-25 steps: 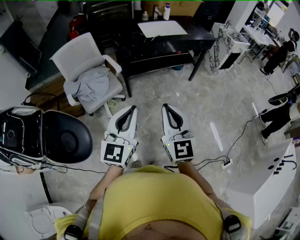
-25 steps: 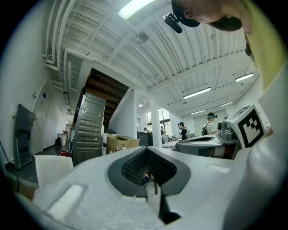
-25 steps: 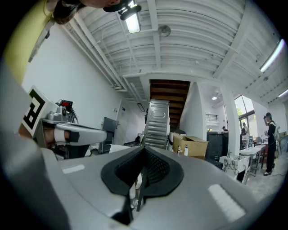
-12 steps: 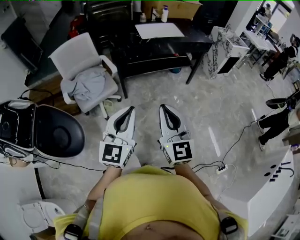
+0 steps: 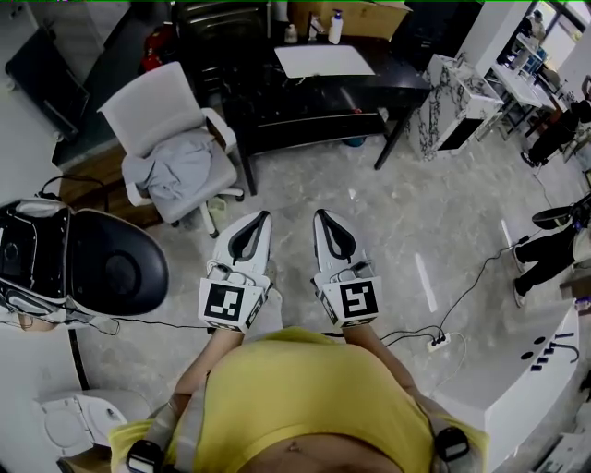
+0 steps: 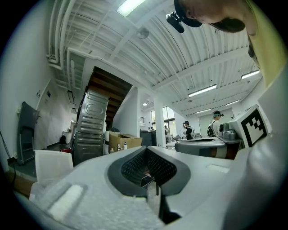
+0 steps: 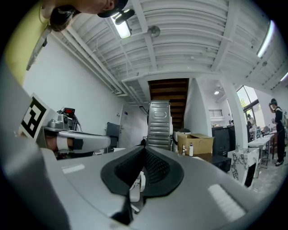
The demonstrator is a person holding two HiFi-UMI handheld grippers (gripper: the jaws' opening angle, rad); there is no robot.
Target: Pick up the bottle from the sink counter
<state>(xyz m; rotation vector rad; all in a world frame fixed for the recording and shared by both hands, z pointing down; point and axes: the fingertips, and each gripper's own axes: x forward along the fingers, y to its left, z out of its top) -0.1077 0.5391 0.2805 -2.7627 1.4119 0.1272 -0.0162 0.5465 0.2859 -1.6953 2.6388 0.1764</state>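
White bottle upright on dark desk

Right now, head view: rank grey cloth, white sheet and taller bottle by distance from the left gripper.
1. grey cloth, on the chair, left of the left gripper.
2. white sheet, on the black desk.
3. taller bottle, desk's far edge.

Reference: black table.

- In front of the table: bare marble floor, open all the way back to the left tongs and right tongs. This is the widest lane.
- Front left of the table: white chair with a grey cloth on its seat, near the table's corner. Only a narrow gap there.
- Right of the table: marbled cabinet, just beside the leg.
- Well left of the table, nearer: black round machine.
- Front right of the table: cable and power strip lie on the floor.
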